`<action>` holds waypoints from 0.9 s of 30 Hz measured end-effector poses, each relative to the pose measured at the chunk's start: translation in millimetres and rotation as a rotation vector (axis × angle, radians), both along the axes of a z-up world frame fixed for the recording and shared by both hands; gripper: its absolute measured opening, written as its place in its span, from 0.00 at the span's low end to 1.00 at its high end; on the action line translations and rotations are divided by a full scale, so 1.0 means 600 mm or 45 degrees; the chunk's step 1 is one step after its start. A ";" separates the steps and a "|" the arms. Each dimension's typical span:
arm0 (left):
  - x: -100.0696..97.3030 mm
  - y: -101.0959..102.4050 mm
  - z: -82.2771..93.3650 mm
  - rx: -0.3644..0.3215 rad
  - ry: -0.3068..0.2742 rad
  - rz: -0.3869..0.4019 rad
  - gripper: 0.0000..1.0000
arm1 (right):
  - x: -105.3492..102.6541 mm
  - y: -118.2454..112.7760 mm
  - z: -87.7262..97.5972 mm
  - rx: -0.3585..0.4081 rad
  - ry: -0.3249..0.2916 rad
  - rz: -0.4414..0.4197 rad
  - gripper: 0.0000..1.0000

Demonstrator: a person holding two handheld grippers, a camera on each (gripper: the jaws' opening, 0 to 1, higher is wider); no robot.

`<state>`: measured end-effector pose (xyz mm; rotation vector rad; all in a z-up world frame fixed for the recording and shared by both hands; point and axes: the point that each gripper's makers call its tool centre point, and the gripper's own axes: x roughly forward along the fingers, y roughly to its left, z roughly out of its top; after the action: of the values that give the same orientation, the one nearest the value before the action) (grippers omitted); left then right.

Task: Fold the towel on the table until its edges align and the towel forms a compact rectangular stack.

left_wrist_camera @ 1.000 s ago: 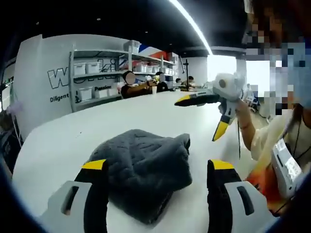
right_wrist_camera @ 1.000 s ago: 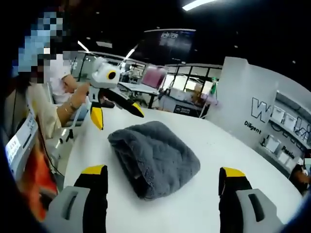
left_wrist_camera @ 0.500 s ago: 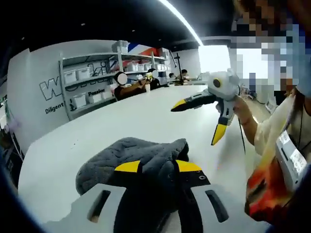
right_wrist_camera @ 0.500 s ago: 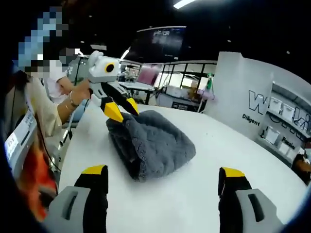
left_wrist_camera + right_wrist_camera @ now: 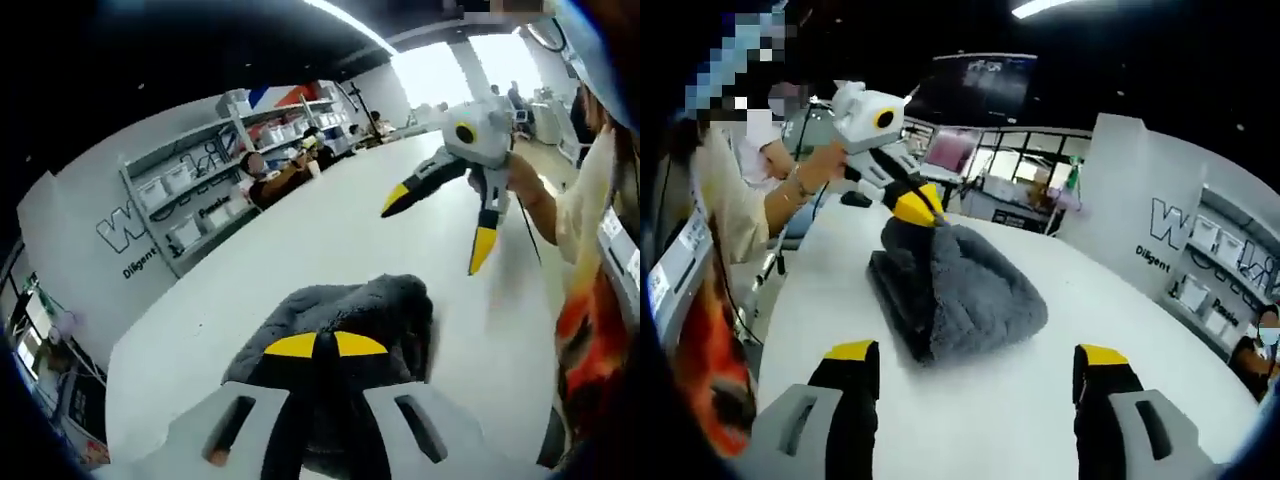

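Spreading beneath everything you hold is the white table (image 5: 970,420), with the grey towel (image 5: 965,295) bunched near its middle in the right gripper view, one edge pulled up into a peak while the rest lies on the tabletop. Your left gripper (image 5: 915,205) has its yellow-tipped jaws pressed together on that raised edge; in the left gripper view the same gripper (image 5: 315,345) shows its tips meeting over the towel (image 5: 380,305). Your right gripper (image 5: 975,365) hangs above the table short of the towel, jaws spread wide with nothing between them; in the left gripper view it (image 5: 445,225) sits in the air beyond the towel, apart from it, jaws splayed.

Along the far wall stands a shelf unit (image 5: 215,185) carrying white storage bins (image 5: 185,232), lidded, their contents impossible to tell. You can make out white bins (image 5: 1225,300) on shelves at the right of the right gripper view too. Your hand (image 5: 520,175) grips the right gripper's handle.
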<state>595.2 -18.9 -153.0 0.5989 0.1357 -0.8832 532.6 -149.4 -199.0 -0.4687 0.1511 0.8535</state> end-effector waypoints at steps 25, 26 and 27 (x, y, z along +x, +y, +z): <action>-0.055 0.111 -0.066 -0.094 0.117 0.128 0.03 | -0.029 0.084 -0.006 -0.074 -0.038 0.180 0.60; -0.055 0.112 -0.068 -0.107 0.120 0.128 0.03 | -0.028 0.084 -0.007 -0.076 -0.034 0.179 0.61; -0.055 0.110 -0.072 -0.130 0.133 0.124 0.03 | -0.026 0.083 -0.009 -0.074 -0.026 0.177 0.62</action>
<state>562.1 47.2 -195.9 0.4476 0.2112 -0.8219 516.8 -99.3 -204.1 -0.5468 0.1260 0.9820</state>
